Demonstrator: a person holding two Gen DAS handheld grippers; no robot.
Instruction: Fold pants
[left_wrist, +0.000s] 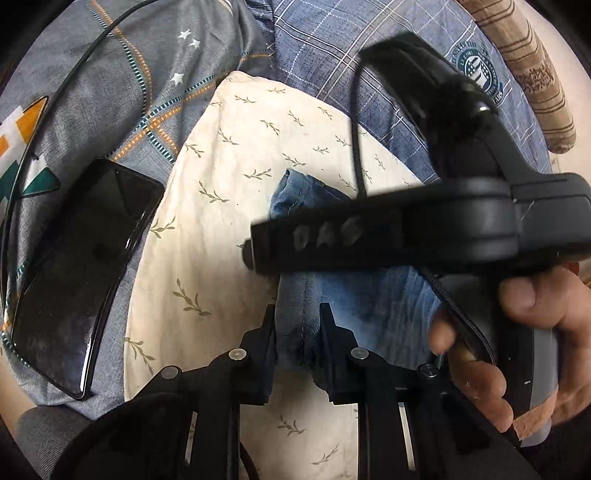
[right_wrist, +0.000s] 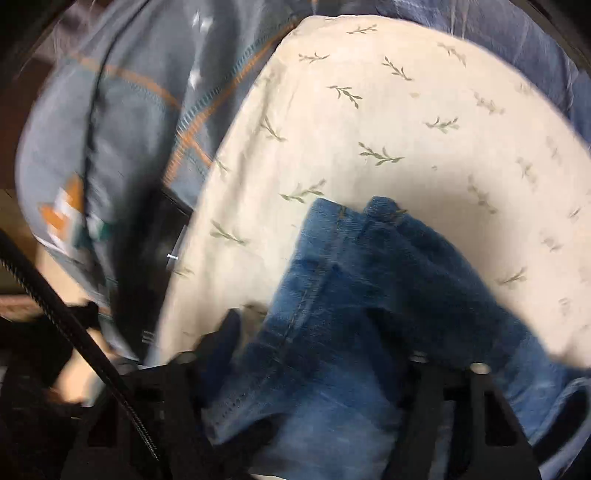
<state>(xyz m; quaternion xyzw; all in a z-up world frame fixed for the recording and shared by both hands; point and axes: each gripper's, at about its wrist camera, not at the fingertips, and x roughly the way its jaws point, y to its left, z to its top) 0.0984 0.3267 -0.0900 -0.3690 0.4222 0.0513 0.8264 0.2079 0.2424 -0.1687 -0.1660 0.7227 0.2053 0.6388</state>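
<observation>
Nearest the left gripper, its two fingers stand partly apart with a fold of the blue denim pants between them, though whether they pinch it cannot be told. Just beyond the fingertips, the right gripper's body crosses the view, held by a hand, and hides much of the denim. In the right wrist view, the right gripper has denim heaped between and over its fingers; blur hides how far apart they stand. The pants lie on a cream leaf-print cloth. Left of the fingers lies a black phone with a black cable arcing past; farther off are patterned grey bedding and blue plaid fabric.
</observation>
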